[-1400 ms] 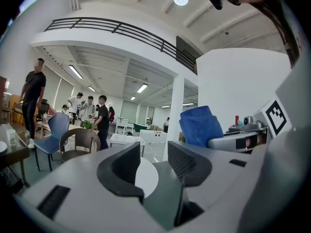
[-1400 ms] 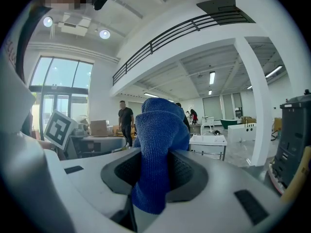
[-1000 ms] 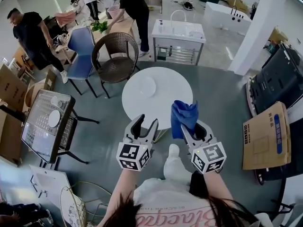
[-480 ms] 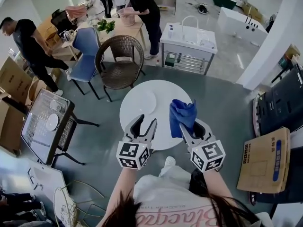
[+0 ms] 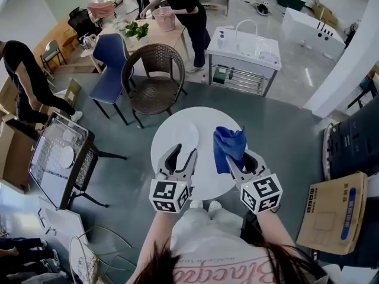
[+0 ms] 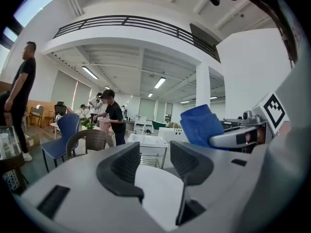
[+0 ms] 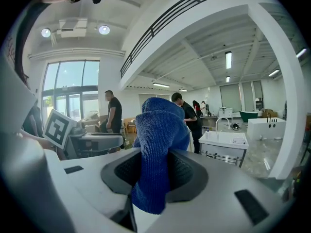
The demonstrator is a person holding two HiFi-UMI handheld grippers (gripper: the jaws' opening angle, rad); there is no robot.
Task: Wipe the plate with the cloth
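The left gripper's (image 5: 185, 152) two fingers (image 6: 125, 165) stood apart with nothing between them. The two fingers of the right gripper (image 5: 240, 158) were clamped on one blue cloth (image 5: 230, 144), which stood up out of them in a bunched fold; in the right gripper view the cloth (image 7: 158, 144) filled the gap and hung a little below it.

Counted from the left of the head view: one dark table with a glass top (image 5: 56, 158) well off to the left of the left fingers, two chairs beyond them, one blue (image 5: 112, 64) and one wicker (image 5: 155, 76), then one round white table (image 5: 204, 120) under both sets of fingertips, and one white sink stand (image 5: 246, 49) beyond the right fingers. One cardboard box (image 5: 331, 212) lay on the floor well to the right of the right fingers. Two people in black (image 5: 23, 76) (image 5: 177, 5) stood far beyond the left fingers.

One plate (image 5: 183, 136) lay on the round table just beyond the left fingertips and left of the cloth. It was white on white, so its rim was faint. The left gripper view showed the cloth (image 6: 201, 125) to the right of its fingers, but the gripper body hid the table top and the plate. A third figure at the top edge of the head view was cut off.
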